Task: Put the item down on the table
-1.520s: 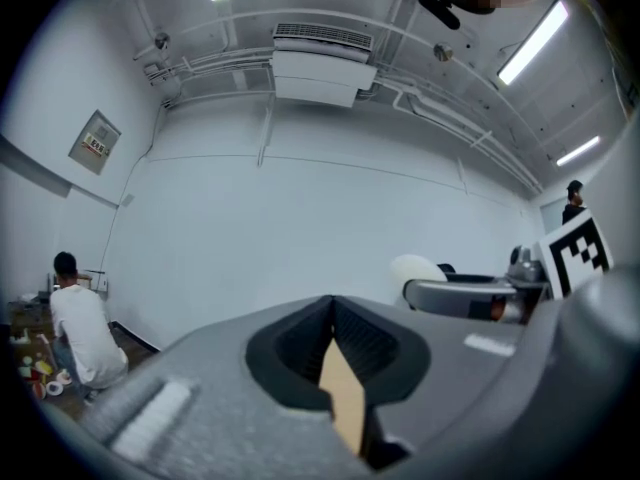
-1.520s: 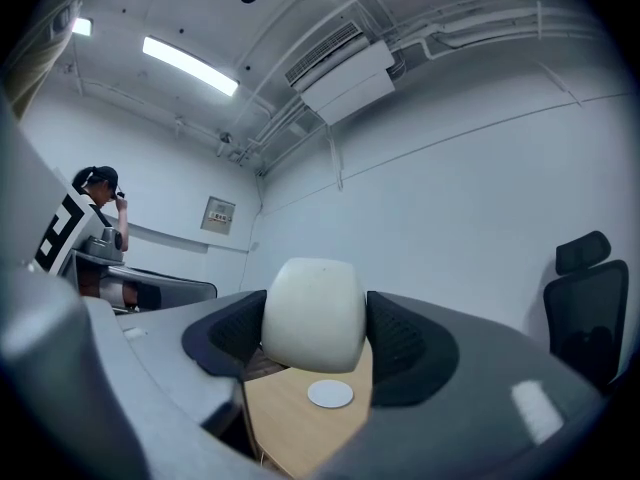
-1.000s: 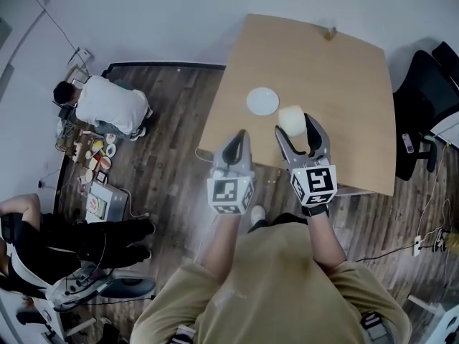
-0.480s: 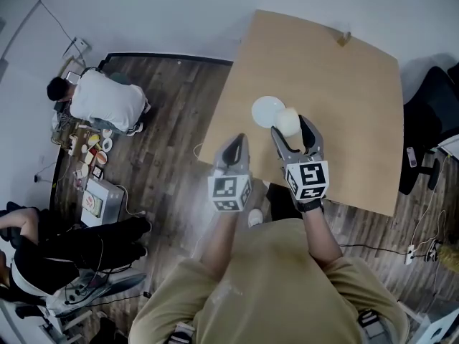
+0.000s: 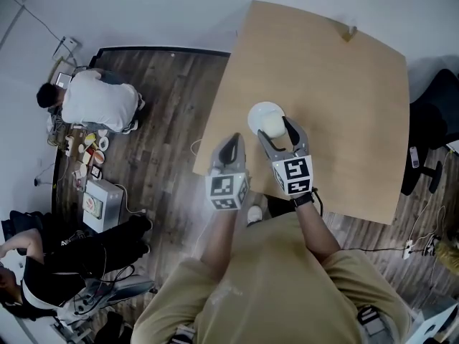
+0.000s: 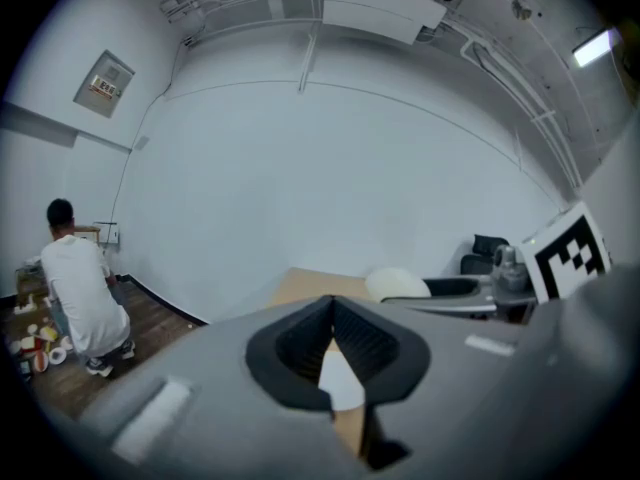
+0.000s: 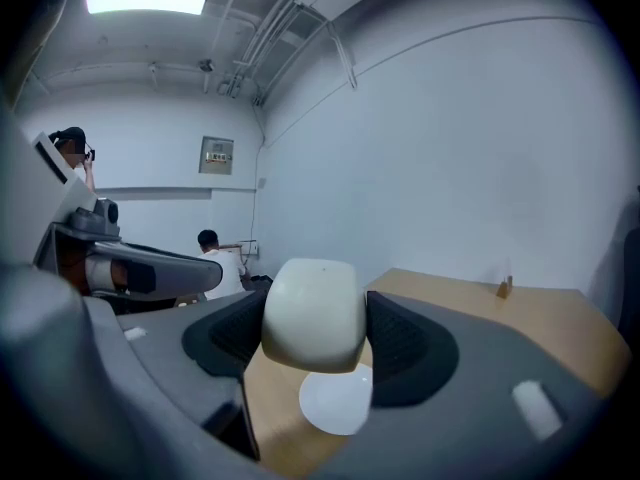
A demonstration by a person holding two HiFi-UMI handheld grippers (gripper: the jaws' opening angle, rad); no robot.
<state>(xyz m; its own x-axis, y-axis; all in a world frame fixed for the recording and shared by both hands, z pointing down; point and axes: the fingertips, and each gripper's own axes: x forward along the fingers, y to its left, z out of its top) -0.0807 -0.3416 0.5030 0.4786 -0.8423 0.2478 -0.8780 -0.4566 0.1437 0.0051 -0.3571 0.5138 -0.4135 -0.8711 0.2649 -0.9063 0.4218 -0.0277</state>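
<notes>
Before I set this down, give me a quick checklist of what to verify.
1. Grip: ok, the right gripper jaws clamp the cream item.
2. Over the table: ok.
3. Bare wood beneath it: not ok, the white plate lies underneath.
4. Clearance: ok, the left gripper has its jaws together, empty, off to the side.
5. Gap down to the surface: cannot tell.

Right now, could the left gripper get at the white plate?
Probably yes: the left gripper, shut and empty, is beside the plate with nothing between, though the right gripper and its cream item cover the plate's near side.
</notes>
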